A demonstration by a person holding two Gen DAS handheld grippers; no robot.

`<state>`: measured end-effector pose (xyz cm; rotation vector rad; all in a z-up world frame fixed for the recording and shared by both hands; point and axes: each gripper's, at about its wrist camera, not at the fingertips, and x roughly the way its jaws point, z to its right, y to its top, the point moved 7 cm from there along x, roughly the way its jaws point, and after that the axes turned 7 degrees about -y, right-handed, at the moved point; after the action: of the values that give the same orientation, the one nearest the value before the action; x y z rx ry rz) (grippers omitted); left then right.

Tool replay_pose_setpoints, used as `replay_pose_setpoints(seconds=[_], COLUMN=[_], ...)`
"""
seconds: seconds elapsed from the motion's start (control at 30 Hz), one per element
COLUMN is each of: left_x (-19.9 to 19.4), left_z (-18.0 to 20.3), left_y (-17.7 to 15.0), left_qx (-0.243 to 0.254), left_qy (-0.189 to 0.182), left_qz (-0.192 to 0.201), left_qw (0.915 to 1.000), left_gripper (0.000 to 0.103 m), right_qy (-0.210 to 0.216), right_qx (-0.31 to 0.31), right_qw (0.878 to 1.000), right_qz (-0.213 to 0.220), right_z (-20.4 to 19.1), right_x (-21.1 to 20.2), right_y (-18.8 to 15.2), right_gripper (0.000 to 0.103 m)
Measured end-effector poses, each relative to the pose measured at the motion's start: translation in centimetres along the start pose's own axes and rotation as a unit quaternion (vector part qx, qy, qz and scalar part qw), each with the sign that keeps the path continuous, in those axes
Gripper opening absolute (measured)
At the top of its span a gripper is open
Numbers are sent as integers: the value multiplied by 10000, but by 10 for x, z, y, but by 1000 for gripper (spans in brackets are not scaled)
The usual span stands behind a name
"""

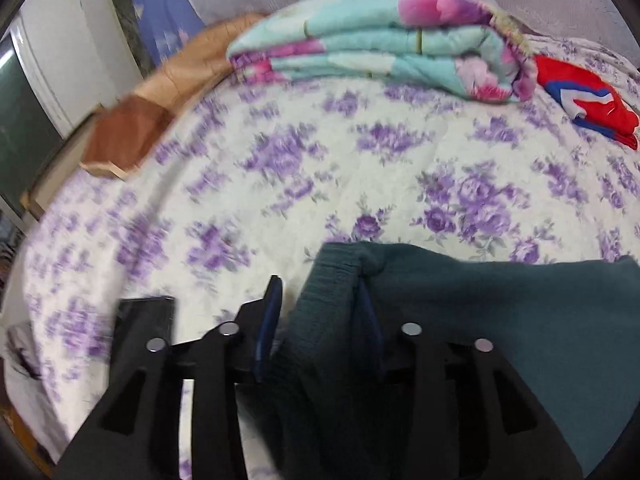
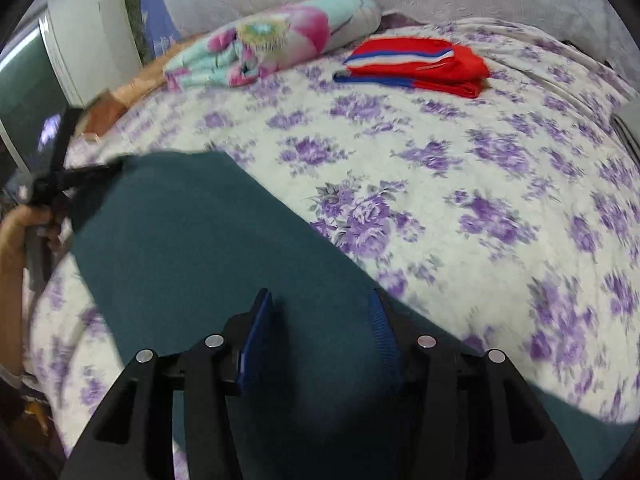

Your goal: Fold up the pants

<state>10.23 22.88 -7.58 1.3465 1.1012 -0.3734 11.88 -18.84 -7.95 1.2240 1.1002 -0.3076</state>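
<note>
Dark teal knit pants [image 1: 500, 320] fill the foreground of both wrist views, spread across a bed with a white quilt printed in purple flowers [image 1: 320, 168]. From the left wrist camera, the left tongs [image 1: 318, 300] stand partly open with the ribbed waistband bunched between the blue pads; its right pad is buried in a fold, so whether they press the cloth I cannot tell. From the right wrist camera, the right tongs [image 2: 320, 312] straddle smooth teal fabric, also partly open, and a firm grip cannot be made out. Only this view shows the far corner of the pants held up at the bed's left edge by the other tongs in a person's hand [image 2: 24, 224]. Both views show a folded turquoise-and-pink floral blanket [image 2: 276, 40] and a folded red garment with blue and white stripes [image 2: 420, 62] near the headboard, well apart from the pants. Bare quilt lies open between them.
</note>
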Motion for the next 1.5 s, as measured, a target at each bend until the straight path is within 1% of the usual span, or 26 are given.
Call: replay_pose_setpoints(seconds=[0.07,0.1,0.17,0.2,0.27,0.3,0.33,0.37,0.43,0.47,0.5,0.57,0.67,0.73,0.8,0.87,0.97,1.1,1.13,1.17,1.2,1.23,1.27,1.33,1.4,1.5], left_x=[-21,-28,-48,-56,-72,-77,-82,-84,-91,-96,-101,-102,-86,-71,-68,-67,-65,-65,-66,-67,-67,-67,-67,-68,-69,-72], left_z=[-8,-10,-15,-14,4,14,31,45,80,100,120,139,154,163,159,154,150,149,149,149,148,148,148,148,148,147], left_y=[4,5,5,3,-4,-8,-15,-21,-37,-44,-50,-60,-77,-92,-94,-94,-97,-99,-99,-100,-100,-100,-100,-99,-98,-96], left_qx=[-45,-74,-192,-209,-160,-95,81,241,773,1131,1453,1601,1493,1657,1632,1484,1570,1608,1596,1597,1601,1615,1627,1635,1625,1611], left_qy=[162,176,174,103,-346,-500,-737,-850,-945,-1060,-1210,-1298,-1446,-1408,-1316,-1455,-1476,-1545,-1564,-1576,-1591,-1610,-1631,-1658,-1679,-1695], left_qz=[228,306,534,593,670,668,616,534,434,475,531,450,-35,-383,-281,-362,-369,-308,-291,-276,-260,-217,-202,-195,-171,-105], left_qw=[9996,9993,9982,9980,9970,9965,9953,9947,9916,9868,9805,9775,9781,9753,9774,9775,9758,9743,9743,9741,9738,9734,9729,9723,9722,9722], left_gripper=[52,59,63,63,64,70,75,87,91,91,91,91,91,92,99,99,99,99,99,99,99,99,99,99,99,99], right_qy=[-74,-123,-437,-657,-1082,-1238,-1348,-1447,-1612,-1554,-1441,-1370,-1446,-1255,-1189,-1199,-1122,-1379,-1571,-1745,-1615,-1505,-1493,-1444,-1323,-983], right_qx=[416,614,1155,1500,1983,2159,2389,2662,3150,3362,3471,3446,3470,3624,3640,3691,3858,4238,4244,4230,4299,4497,4539,4295,3803,3195], right_qw=[9988,9974,9910,9850,9728,9674,9607,9521,9344,9279,9256,9273,9252,9224,9227,9207,9149,8942,8907,8880,8871,8790,8767,8874,9076,9313], right_qz=[235,347,516,540,504,475,435,420,408,428,459,507,528,459,443,411,395,421,438,449,458,490,557,846,1187,1449], right_z=[28,43,86,111,145,157,170,183,202,206,206,200,205,207,206,206,208,223,226,227,227,228,228,215,189,149], right_x=[-30,-45,-80,-101,-128,-139,-151,-163,-177,-181,-183,-185,-177,-164,-159,-157,-157,-144,-140,-138,-132,-131,-134,-149,-170,-181], right_y=[-11,-18,-43,-62,-92,-105,-122,-139,-163,-172,-178,-183,-184,-182,-177,-175,-177,-174,-171,-169,-166,-167,-166,-149,-119,-71], right_gripper=[52,56,58,59,59,59,59,59,59,59,59,59,59,59,59,59,59,59,54,42,6,7,7,7,7,7])
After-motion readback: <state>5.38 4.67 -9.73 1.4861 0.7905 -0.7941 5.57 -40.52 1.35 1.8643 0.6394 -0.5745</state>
